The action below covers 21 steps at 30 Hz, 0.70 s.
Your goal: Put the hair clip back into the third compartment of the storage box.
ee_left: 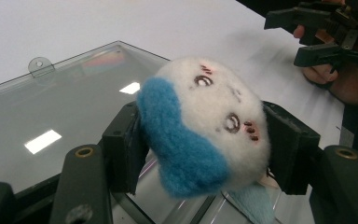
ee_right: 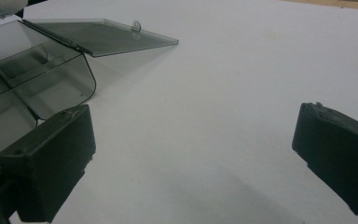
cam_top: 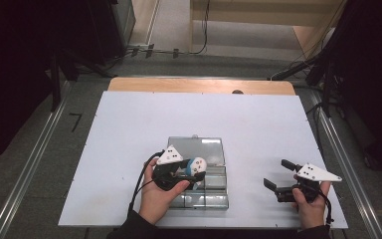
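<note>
A small round plush toy (ee_left: 205, 126), white with a blue patch and an embroidered face, sits between the pads of my left gripper (ee_left: 205, 142), which is shut on it. In the high view the left gripper (cam_top: 194, 174) holds the toy (cam_top: 197, 165) just above the clear compartment box (cam_top: 214, 200), whose lid (cam_top: 204, 149) lies open behind it. My right gripper (cam_top: 277, 173) rests to the right of the box with its jaws wide apart and nothing between them. In its own view the right gripper (ee_right: 191, 158) looks over bare table towards the box (ee_right: 37, 79).
The white table top (cam_top: 129, 129) has free room behind and on both sides of the box. A wooden strip (cam_top: 199, 85) runs along the far edge. In the left gripper view the right gripper (ee_left: 326, 32) stands farther off.
</note>
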Each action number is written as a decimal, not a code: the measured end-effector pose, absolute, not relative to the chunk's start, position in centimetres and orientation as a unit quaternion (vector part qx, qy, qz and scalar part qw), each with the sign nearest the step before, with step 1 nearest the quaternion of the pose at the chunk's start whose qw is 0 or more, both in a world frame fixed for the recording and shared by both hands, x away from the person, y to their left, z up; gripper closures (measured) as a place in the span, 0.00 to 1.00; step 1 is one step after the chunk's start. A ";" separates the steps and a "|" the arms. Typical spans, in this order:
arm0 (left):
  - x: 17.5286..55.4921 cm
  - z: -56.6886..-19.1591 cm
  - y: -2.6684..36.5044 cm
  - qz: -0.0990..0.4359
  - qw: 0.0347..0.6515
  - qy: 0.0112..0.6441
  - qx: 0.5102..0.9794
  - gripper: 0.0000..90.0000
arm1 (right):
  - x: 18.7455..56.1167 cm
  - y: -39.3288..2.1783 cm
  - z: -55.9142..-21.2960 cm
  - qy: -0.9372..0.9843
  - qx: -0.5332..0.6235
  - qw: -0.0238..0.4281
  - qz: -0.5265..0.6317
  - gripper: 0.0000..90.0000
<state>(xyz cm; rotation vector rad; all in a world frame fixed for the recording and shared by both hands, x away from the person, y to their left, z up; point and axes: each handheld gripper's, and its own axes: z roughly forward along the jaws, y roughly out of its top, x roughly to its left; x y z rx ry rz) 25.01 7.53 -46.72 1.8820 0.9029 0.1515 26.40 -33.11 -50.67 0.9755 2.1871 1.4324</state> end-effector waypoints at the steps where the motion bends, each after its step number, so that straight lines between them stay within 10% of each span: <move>1: 25.0 -46.7 7.5 0.062 0.501 0.372 0.779 0.41 | 26.4 -33.1 -50.7 0.772 0.345 0.175 0.505 0.00; 21: 25.5 -47.0 6.2 0.056 0.495 0.366 0.786 0.41 | 26.4 -33.1 -50.7 0.773 0.343 0.176 0.504 0.00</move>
